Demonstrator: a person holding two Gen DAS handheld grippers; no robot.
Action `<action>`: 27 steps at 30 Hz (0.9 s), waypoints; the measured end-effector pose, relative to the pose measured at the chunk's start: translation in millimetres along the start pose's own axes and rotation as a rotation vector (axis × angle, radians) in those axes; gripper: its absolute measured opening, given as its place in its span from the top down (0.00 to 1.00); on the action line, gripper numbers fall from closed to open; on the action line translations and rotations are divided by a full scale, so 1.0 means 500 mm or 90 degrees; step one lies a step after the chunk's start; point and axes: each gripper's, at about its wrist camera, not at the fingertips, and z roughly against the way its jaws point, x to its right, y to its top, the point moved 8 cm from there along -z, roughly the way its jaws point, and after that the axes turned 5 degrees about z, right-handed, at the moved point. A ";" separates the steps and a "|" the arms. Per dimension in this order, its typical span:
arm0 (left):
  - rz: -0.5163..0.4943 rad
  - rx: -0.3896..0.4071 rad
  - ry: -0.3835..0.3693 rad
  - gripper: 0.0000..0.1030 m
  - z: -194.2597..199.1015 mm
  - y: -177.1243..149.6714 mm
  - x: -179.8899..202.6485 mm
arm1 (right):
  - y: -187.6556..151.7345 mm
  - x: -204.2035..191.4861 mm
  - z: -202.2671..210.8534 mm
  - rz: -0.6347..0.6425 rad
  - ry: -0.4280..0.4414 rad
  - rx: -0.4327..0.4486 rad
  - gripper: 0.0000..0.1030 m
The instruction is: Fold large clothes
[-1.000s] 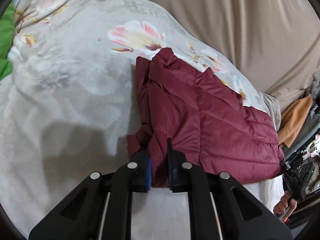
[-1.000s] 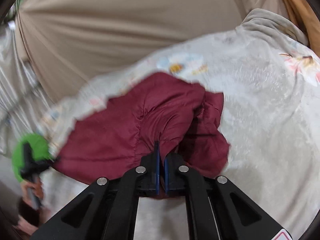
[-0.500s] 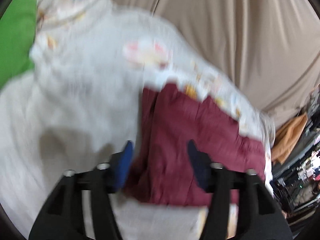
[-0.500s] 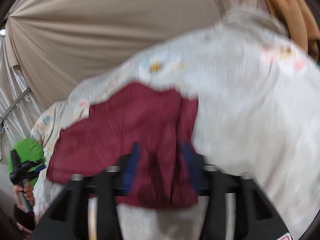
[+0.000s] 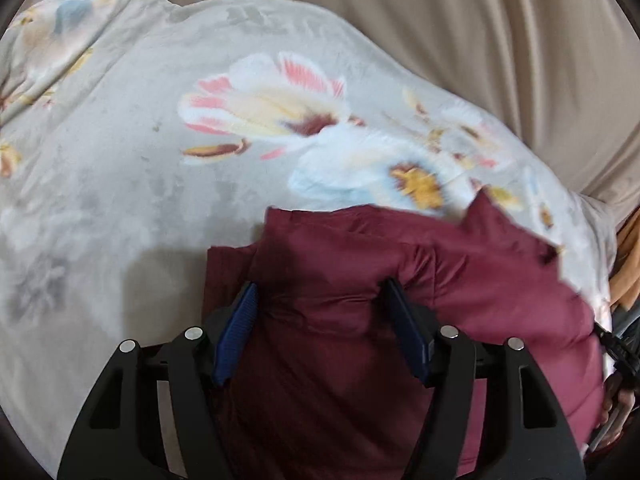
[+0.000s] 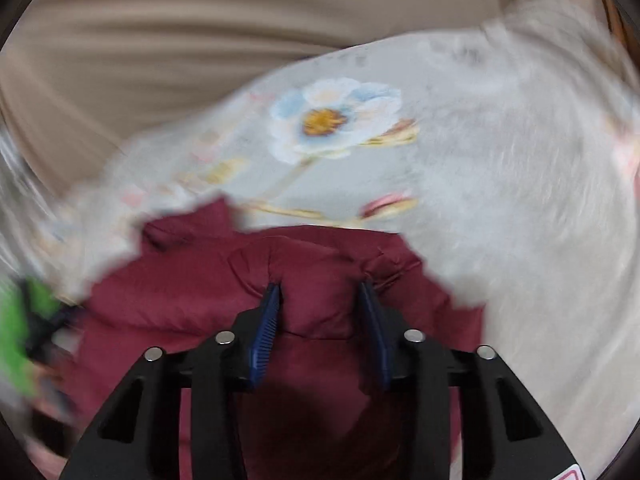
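A maroon quilted puffer jacket [image 5: 460, 280] lies folded on a floral grey blanket [image 5: 120, 140]. My left gripper [image 5: 320, 300] is open, its blue pads straddling the jacket's left end just above the fabric. In the right wrist view the jacket [image 6: 180, 280] fills the lower middle on the blanket [image 6: 500, 160]. My right gripper [image 6: 320, 300] is open, with a puffed fold of the jacket between its pads. This view is blurred by motion.
A beige curtain [image 5: 480, 40] hangs behind the blanket and shows in the right wrist view [image 6: 160, 40]. An orange cloth [image 5: 630, 264] lies at the right edge. A green object [image 6: 20, 340] blurs at the left edge.
Both grippers were shut on the jacket's edge a second ago. Both have opened, let the jacket go, and now hover over it closer to the fabric.
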 end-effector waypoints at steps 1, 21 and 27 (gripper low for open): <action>0.012 0.005 -0.002 0.33 -0.007 0.000 -0.007 | -0.005 0.010 -0.017 0.006 -0.016 0.003 0.64; -0.026 0.024 0.030 0.27 -0.013 -0.006 -0.004 | -0.009 -0.053 -0.038 0.029 0.012 0.002 1.00; -0.033 0.028 0.046 0.26 0.001 -0.006 -0.003 | -0.027 0.027 -0.022 -0.056 0.020 0.004 1.00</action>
